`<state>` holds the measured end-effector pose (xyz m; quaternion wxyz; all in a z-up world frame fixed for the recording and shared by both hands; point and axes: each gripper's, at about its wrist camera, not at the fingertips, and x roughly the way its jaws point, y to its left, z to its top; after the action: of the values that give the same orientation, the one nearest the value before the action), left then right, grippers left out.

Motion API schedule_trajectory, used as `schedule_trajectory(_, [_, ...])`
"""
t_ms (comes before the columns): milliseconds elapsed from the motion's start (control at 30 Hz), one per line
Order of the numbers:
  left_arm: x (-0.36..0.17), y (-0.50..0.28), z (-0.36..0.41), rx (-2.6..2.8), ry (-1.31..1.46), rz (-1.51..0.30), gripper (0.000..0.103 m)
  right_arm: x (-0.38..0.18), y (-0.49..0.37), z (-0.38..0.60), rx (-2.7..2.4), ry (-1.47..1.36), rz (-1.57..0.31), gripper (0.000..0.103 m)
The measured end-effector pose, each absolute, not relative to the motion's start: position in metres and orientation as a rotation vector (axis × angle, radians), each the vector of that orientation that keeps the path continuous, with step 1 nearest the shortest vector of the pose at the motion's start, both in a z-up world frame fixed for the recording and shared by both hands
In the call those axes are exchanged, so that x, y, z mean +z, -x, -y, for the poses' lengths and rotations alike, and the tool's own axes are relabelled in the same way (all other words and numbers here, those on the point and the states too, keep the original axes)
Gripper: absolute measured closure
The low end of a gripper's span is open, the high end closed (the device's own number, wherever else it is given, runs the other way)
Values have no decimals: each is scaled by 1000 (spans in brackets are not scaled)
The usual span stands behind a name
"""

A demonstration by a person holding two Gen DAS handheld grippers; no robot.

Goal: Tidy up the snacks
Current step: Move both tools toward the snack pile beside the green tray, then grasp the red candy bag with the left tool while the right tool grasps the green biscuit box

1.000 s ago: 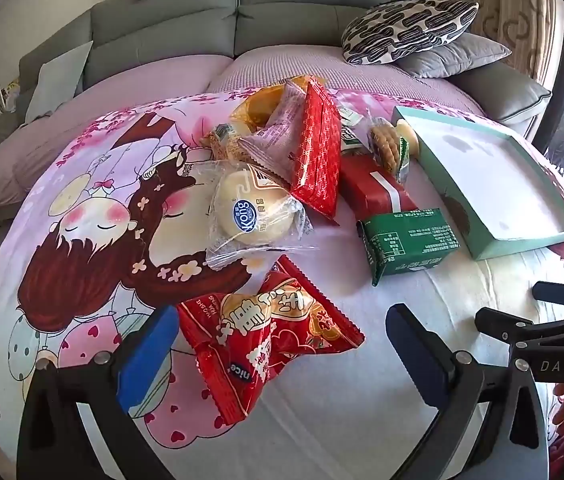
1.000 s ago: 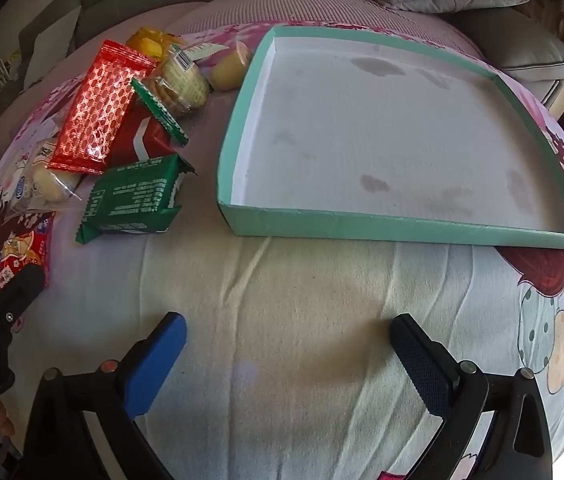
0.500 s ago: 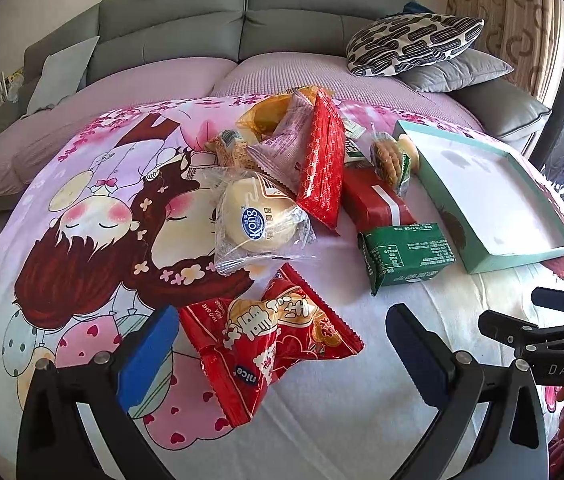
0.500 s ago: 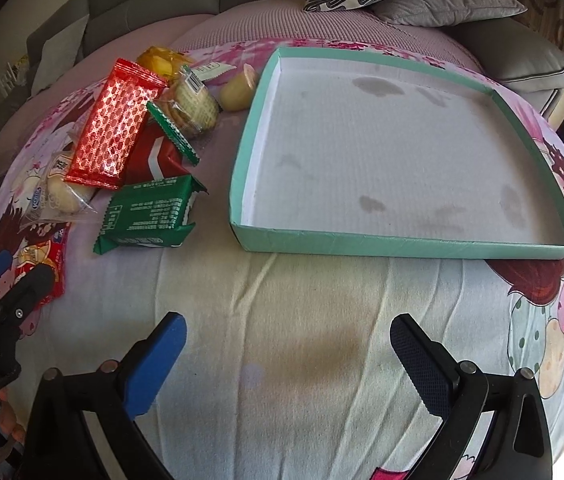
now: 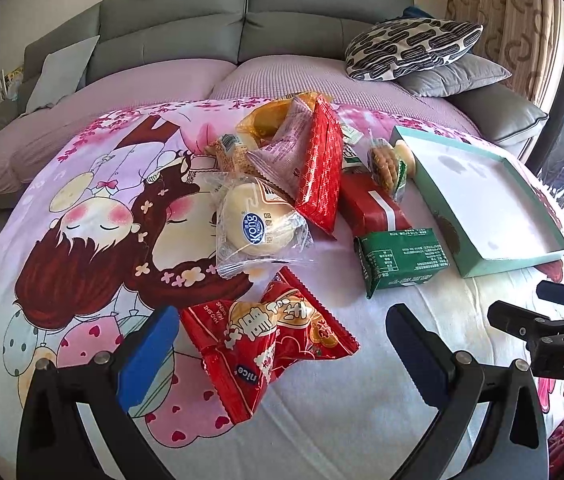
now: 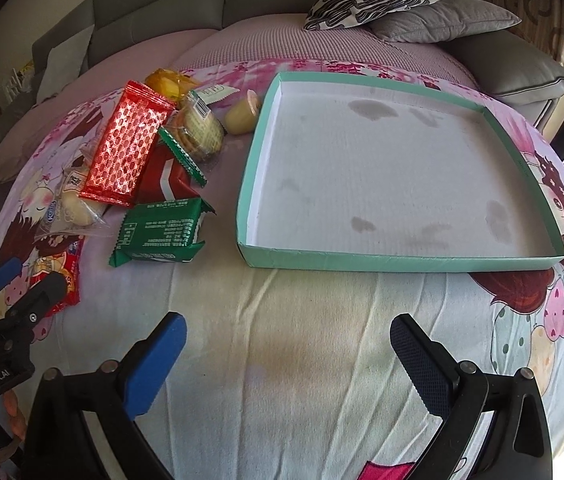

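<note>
Several snack packs lie heaped on a cartoon-print cloth. A red snack bag (image 5: 266, 340) lies nearest, between the tips of my open left gripper (image 5: 278, 344), untouched. Behind it are a clear-wrapped bun (image 5: 258, 228), a red patterned wafer pack (image 5: 319, 168) (image 6: 128, 144), a red box (image 5: 373, 208) and a green pack (image 5: 401, 256) (image 6: 162, 234). A shallow teal tray (image 6: 397, 262) (image 5: 501, 262) with nothing in it sits to the right. My right gripper (image 6: 285, 364) hangs open over bare cloth in front of the tray.
A grey sofa (image 5: 242, 20) with a patterned cushion (image 5: 413, 46) and a grey cushion (image 6: 441, 18) stands behind the table. A cookie pack (image 6: 198, 128), a small yellow cup (image 6: 242, 118) and an orange pack (image 6: 166, 80) lie at the heap's far side. The table's right edge is near the tray.
Both grippers have drawn back and risen a little, so the snacks and tray look farther off. Nothing on the cloth has moved, and both grippers stay open.
</note>
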<state>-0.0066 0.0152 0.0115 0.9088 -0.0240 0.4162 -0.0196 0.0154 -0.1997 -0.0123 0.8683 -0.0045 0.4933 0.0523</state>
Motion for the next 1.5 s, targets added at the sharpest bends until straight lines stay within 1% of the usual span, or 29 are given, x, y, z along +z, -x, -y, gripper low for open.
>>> schedule_trajectory(467, [20, 9, -17, -14, 22, -865, 0, -4, -13, 198, 124, 7, -997, 0])
schedule_trajectory(667, [12, 5, -24, 6, 49, -934, 0, 9, -14, 182, 201, 34, -910, 0])
schedule_trajectory(933, [2, -1, -34, 31, 94, -996, 0, 12, -32, 152, 340, 32, -880, 0])
schedule_trajectory(1233, [-4, -7, -37, 19, 128, -1027, 1, 1, -51, 126, 371, 63, -916, 0])
schedule_trajectory(1267, [-5, -9, -37, 15, 130, -1026, 1, 0, -54, 125, 375, 61, -927, 0])
schedule_trajectory(1333, [-6, -11, -37, 11, 133, -1026, 1, -4, -58, 123, 388, 52, -941, 6])
schedule_trajectory(1500, [-10, -16, -40, 13, 145, -1032, 1, -13, -64, 115, 385, 79, -968, 9])
